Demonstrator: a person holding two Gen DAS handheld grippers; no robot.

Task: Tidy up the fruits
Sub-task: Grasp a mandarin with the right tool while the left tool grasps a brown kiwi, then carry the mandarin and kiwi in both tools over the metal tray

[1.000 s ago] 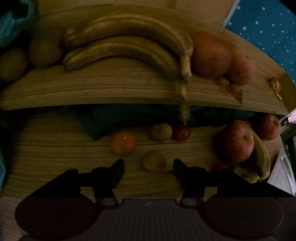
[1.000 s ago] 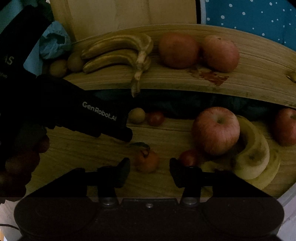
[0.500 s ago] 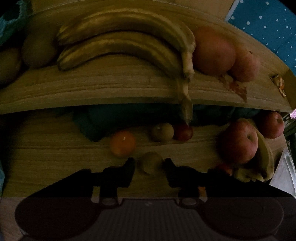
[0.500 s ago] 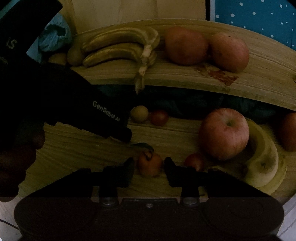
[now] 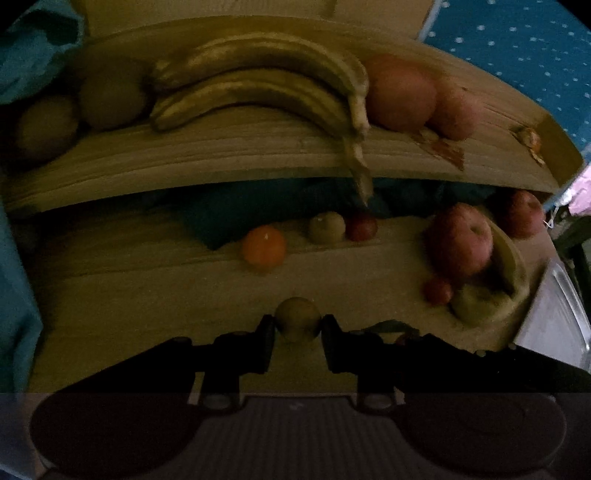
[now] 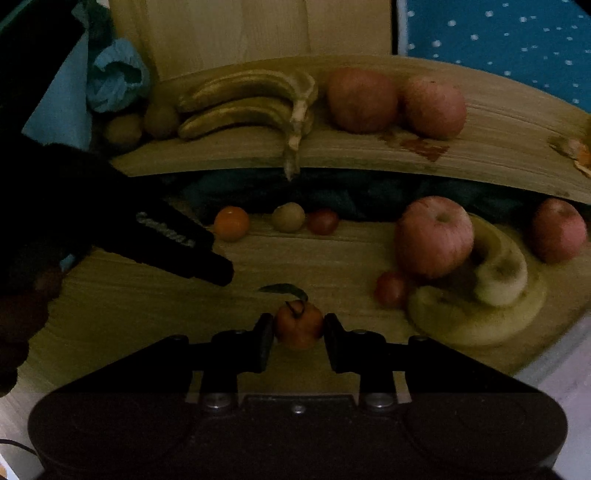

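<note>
My left gripper [image 5: 297, 325] is shut on a small green round fruit [image 5: 297, 318], held above the lower wooden board [image 5: 147, 295]. My right gripper [image 6: 298, 328] is shut on a small orange fruit with a stem and leaf [image 6: 298, 325]. On the lower board lie an orange [image 5: 264, 246], a small green fruit [image 5: 327, 227], a small red fruit [image 5: 362, 226], a large apple [image 5: 460, 240] and bananas [image 6: 495, 295]. The upper shelf [image 5: 221, 155] carries bananas [image 5: 266, 96], two apples [image 5: 400, 94] and two brown fruits [image 5: 110, 98]. The left gripper's dark body [image 6: 166, 240] crosses the right wrist view.
A blue crumpled cloth [image 6: 116, 79] lies at the shelf's left end. Peel scraps [image 5: 532, 142] sit on the shelf's right end. A metal tray edge [image 5: 554, 314] borders the lower board on the right. Blue dotted fabric [image 6: 498, 33] fills the background.
Both grippers closed from open onto their fruits. They have since pulled back and up with the green fruit and the orange fruit, so more of the boards shows.
</note>
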